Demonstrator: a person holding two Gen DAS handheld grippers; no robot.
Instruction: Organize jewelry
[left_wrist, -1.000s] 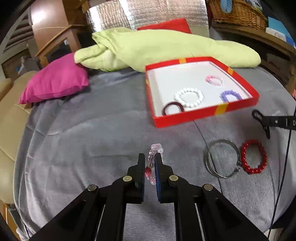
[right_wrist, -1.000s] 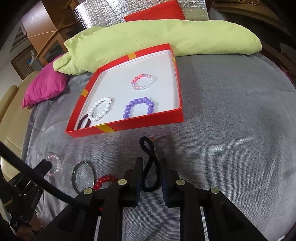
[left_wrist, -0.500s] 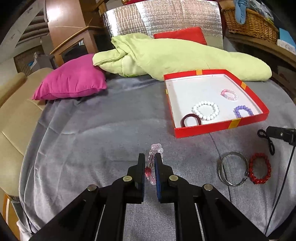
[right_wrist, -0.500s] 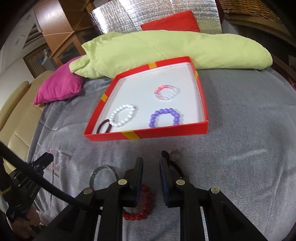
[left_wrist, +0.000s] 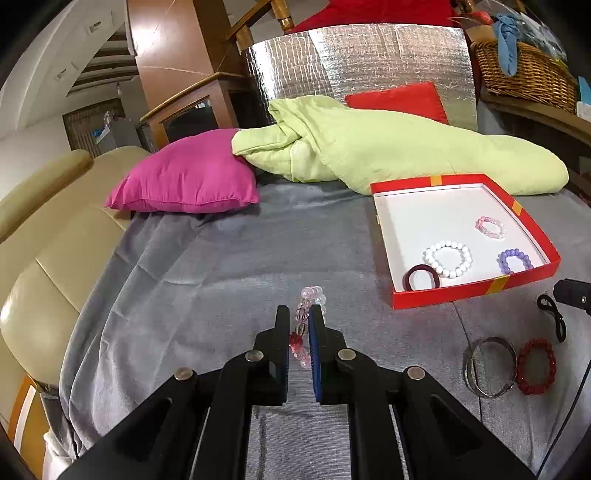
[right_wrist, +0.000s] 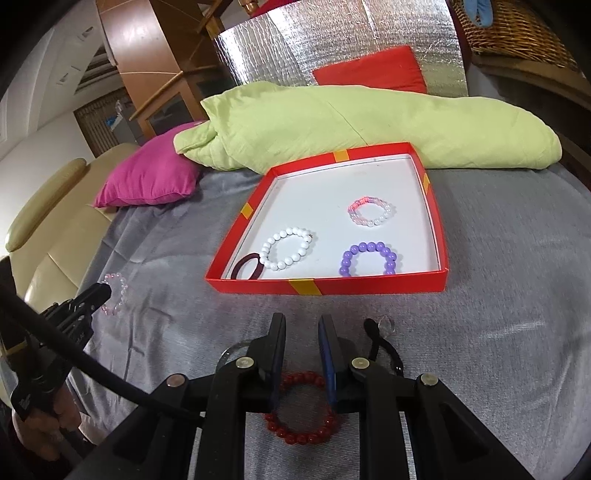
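My left gripper (left_wrist: 298, 317) is shut on a pink and clear bead bracelet (left_wrist: 309, 297) and holds it just above the grey bed cover; the right wrist view shows this bracelet (right_wrist: 117, 291) hanging at the left gripper's tip (right_wrist: 99, 292). My right gripper (right_wrist: 301, 326) has its fingers a little apart with nothing between them. A black hair tie (right_wrist: 386, 350) lies on the cover just right of its right finger. A red bead bracelet (right_wrist: 301, 410) lies under the fingers. The red box (right_wrist: 369, 286) holds a white bracelet (right_wrist: 286, 249), a purple one (right_wrist: 369, 258), a pink one (right_wrist: 371, 212) and a dark red hair tie (right_wrist: 247, 267).
A silver bangle (left_wrist: 487, 365) lies beside the red bracelet (left_wrist: 535, 367) on the cover. A green quilt (left_wrist: 388, 147) and a magenta cushion (left_wrist: 184, 181) lie behind the box. A beige sofa (left_wrist: 40, 258) borders the left side. A hand (right_wrist: 44, 424) holds the left gripper.
Both grippers rose and the views tilted up. The left kept its bracelet. The right shifted left: the black hair tie, earlier between its fingers, now lies right of them, with the red bracelet below.
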